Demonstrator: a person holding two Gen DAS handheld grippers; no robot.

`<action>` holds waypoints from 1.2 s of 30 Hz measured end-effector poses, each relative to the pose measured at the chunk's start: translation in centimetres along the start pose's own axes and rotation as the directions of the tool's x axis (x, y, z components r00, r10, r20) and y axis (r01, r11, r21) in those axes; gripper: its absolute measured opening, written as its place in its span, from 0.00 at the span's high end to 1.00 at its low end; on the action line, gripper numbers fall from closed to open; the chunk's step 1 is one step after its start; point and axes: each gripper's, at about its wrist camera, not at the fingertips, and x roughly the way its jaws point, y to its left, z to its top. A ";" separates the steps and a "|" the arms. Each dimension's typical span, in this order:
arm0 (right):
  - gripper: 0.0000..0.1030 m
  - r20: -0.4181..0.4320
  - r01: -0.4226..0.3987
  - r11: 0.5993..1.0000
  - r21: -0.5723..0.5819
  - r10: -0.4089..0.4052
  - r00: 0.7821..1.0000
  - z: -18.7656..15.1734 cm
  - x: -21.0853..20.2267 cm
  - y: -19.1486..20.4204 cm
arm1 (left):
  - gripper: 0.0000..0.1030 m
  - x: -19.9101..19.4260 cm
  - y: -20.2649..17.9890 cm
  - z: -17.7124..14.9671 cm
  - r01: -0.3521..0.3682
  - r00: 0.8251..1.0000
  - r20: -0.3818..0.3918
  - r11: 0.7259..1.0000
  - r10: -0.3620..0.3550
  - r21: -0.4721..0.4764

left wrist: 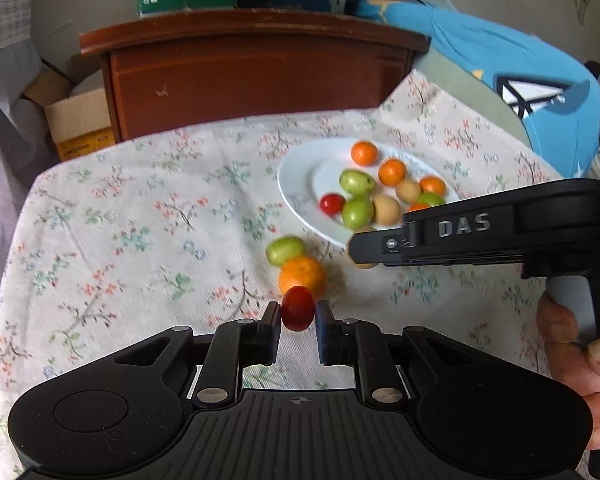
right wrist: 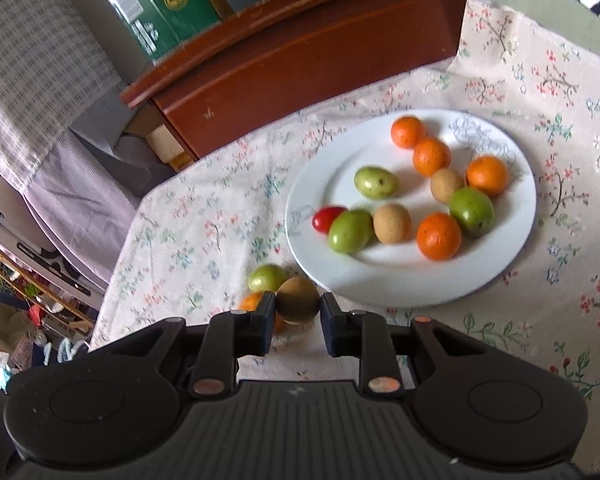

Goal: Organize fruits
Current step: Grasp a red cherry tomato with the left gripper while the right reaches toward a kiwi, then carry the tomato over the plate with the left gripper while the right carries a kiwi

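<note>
Left tongs (left wrist: 298, 314) pinch cherry tomato (left wrist: 297, 308); right tongs (right wrist: 298, 312) pinch longan (right wrist: 298, 300).

Left of plate: the floral tablecloth (left wrist: 140, 216) lies bare across a wide stretch, open for a hand-held gripper to pass.
Plate (right wrist: 380, 284): crowded with oranges, green fruits, tan fruits and one red tomato (right wrist: 325, 218); bare white remains along its near rim and its far left part.
Near plate edge: a green fruit (left wrist: 286, 250) and an orange (left wrist: 303, 275) sit touching on the cloth, just beside the rim, narrowing the way in from the left.
Right side: the right hand-held gripper (left wrist: 358, 250) reaches across the plate's near edge.
Far edge: a wooden cabinet (left wrist: 256, 76) walls off the counter.
Far right: a blue cushion (left wrist: 512, 76) crowds that corner.
</note>
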 end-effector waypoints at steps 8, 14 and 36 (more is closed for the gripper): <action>0.76 0.116 -0.021 1.000 0.013 0.019 0.993 2.6 -3.4 -0.2 | 0.85 -2.0 0.5 3.2 0.014 0.993 0.114 1.000 -0.012 -0.013; 0.76 0.181 0.000 1.000 0.021 -0.004 0.983 4.7 -5.6 -1.3 | 0.85 -1.8 0.7 5.5 0.043 0.990 0.137 0.999 -0.038 -0.033; 0.76 0.110 0.053 0.990 0.131 -0.068 0.992 6.6 -2.2 -5.2 | 0.85 5.1 -0.1 9.4 0.127 0.988 0.092 0.990 -0.121 -0.064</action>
